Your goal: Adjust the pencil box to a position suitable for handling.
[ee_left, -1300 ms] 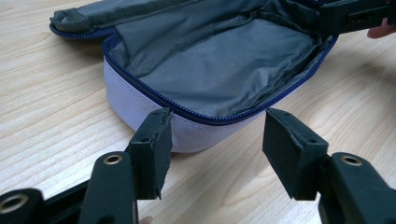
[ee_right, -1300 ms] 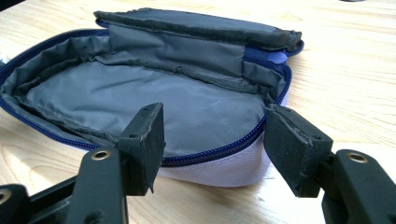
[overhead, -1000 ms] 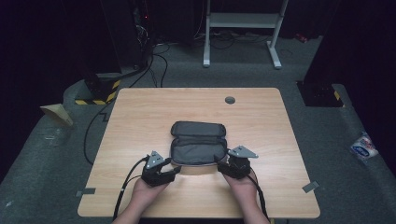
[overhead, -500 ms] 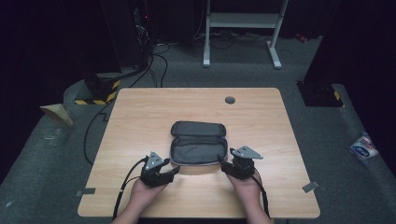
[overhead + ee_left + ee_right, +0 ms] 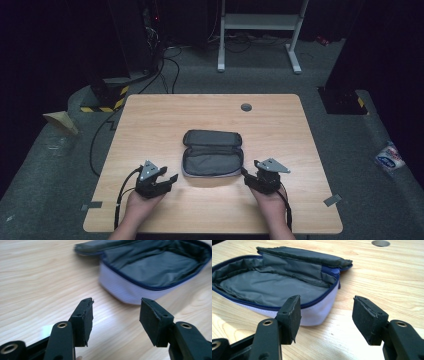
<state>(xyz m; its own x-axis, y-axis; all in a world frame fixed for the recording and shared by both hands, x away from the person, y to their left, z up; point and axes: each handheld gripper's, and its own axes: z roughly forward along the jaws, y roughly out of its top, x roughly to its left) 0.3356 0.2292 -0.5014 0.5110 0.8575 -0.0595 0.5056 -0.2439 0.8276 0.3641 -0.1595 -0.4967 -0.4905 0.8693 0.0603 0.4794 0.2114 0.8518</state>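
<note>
One wooden table [image 5: 150, 125], light grain, with one round grommet hole [image 5: 246, 107] near its far edge.

One pouch [image 5: 212, 153] on the table, roughly centred, nearer the person's edge than the far edge. Zipper undone, lid flap folded back toward the far side. Grey lining inside, pale outer wall, dark blue zipper edging. No contents visible in the open compartment.

Two grippers, one per hand:
- Left gripper [image 5: 172, 178]: on the table just left of the pouch's near-left corner, not touching it. Jaws spread, nothing between them; in the left gripper view the pouch wall lies ahead of the gap.
- Right gripper [image 5: 244, 173]: just right of the pouch's near-right corner. Jaws spread, empty; in the right gripper view the left jaw overlaps the pouch wall, contact cannot be told.

Two hands, two forearms entering from the bottom edge.
</note>
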